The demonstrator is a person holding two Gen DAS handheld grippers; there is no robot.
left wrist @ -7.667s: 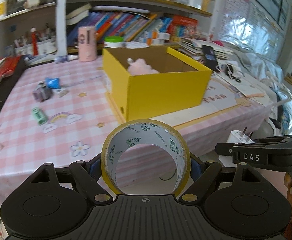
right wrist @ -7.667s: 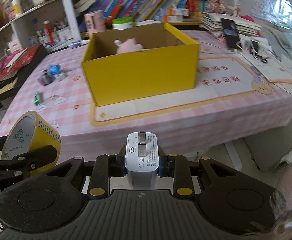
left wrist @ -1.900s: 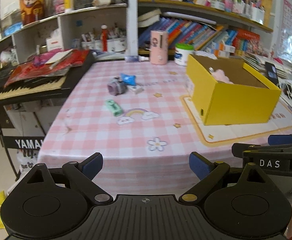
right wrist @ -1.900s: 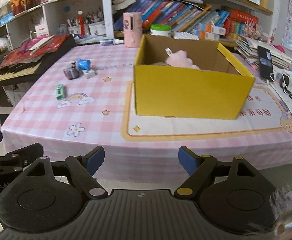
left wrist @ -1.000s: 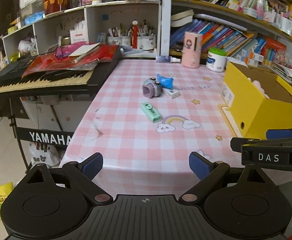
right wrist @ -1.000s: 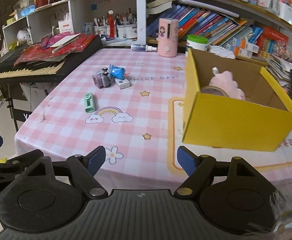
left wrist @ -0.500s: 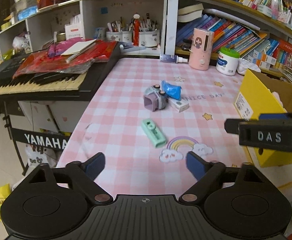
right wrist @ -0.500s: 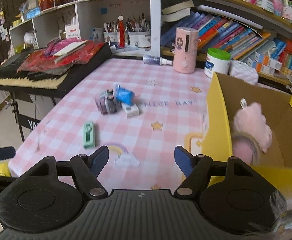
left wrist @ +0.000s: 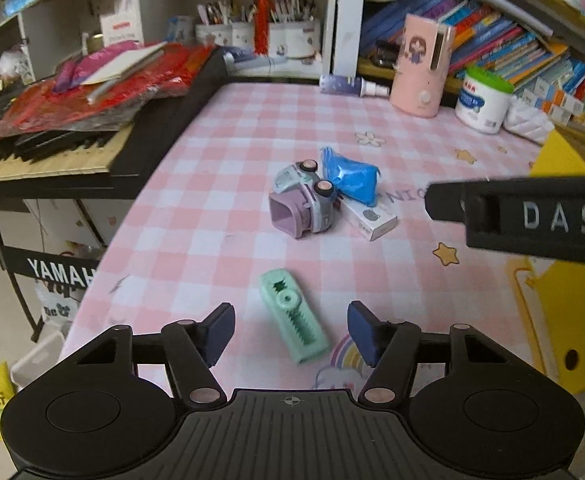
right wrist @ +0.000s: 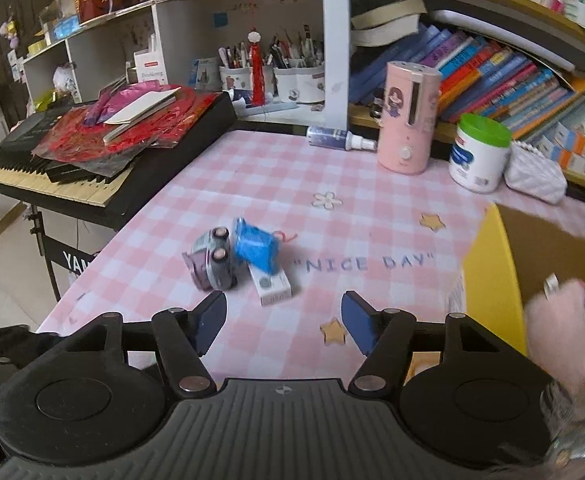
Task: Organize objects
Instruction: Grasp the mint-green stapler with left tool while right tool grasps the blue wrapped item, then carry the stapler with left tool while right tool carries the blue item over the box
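Note:
A mint green correction-tape dispenser lies on the pink checked tablecloth, between the fingers of my left gripper; the jaws are closing and the pads stand clear of it. Farther back sit a purple toy car, a blue pouch and a small white box. My right gripper hovers over the cloth with closing jaws and nothing between them; the white box, toy car and blue pouch lie just ahead. The right gripper's black body crosses the left wrist view.
A yellow cardboard box with a pink plush inside stands at the right. A pink humidifier, a green-lidded jar and a spray bottle line the table's back. A keyboard under red papers flanks the left edge.
Both grippers have advanced over the table toward the small objects, which now look larger. Both pairs of jaws have narrowed. The green dispenser now sits between the left fingers.

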